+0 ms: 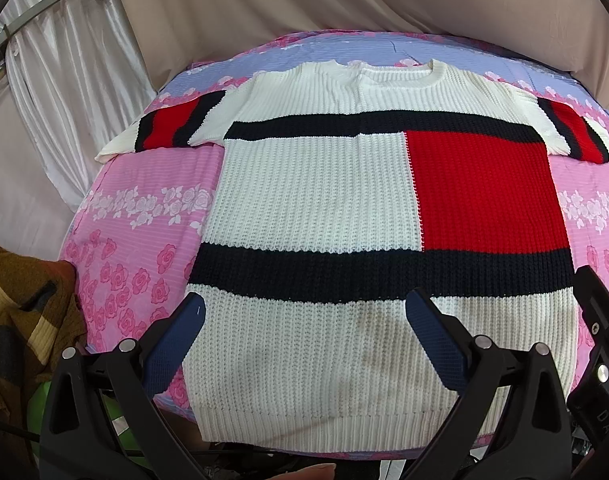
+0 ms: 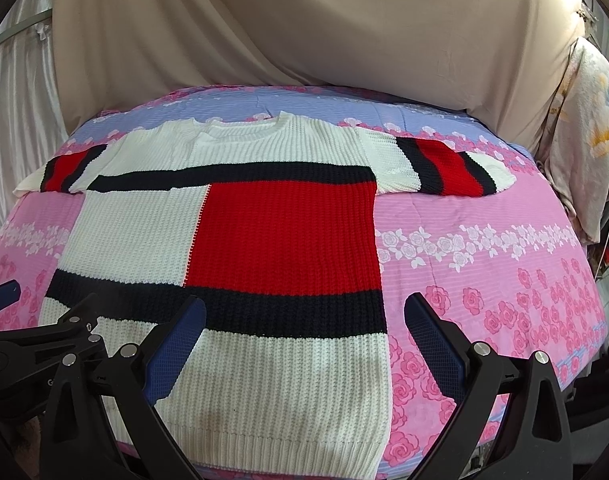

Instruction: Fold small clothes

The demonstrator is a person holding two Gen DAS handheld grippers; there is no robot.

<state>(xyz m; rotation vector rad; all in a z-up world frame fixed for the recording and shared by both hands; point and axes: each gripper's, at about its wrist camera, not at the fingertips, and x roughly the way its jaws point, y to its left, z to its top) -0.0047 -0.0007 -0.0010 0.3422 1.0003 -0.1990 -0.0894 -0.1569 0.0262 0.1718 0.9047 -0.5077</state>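
Where the pink and lilac rose-print bedsheet (image 1: 144,216) covers the work surface, a knit sweater (image 1: 316,200) lies flat and face up, white with navy bands and one red block. Its long axis runs from 6 o'clock to 12 o'clock in both wrist views: ribbed hem (image 1: 316,428) at 6 o'clock, nearest the cameras, round neckline (image 1: 388,70) pointing to 12 o'clock. Both short sleeves are spread outward, one toward 9 o'clock (image 1: 164,130) and one toward 3 o'clock (image 1: 576,128), each striped navy, red and white. The red block sits on the 3 o'clock half of the chest.

The left gripper (image 1: 304,340) has its blue-padded fingers set wide apart with nothing between them, above the lower white panel near the hem; contact with the knit cannot be determined. The right gripper (image 2: 304,340) likewise stands spread and unloaded, straddling the garment's 3 o'clock side edge, one finger over the knit, the other over bare sheet. In the right wrist view the left gripper (image 2: 44,332) shows at 8 o'clock.

A brown patterned cloth (image 1: 20,320) lies off the sheet at 8 o'clock in the left view. A beige drape (image 2: 324,32) hangs behind at 12 o'clock
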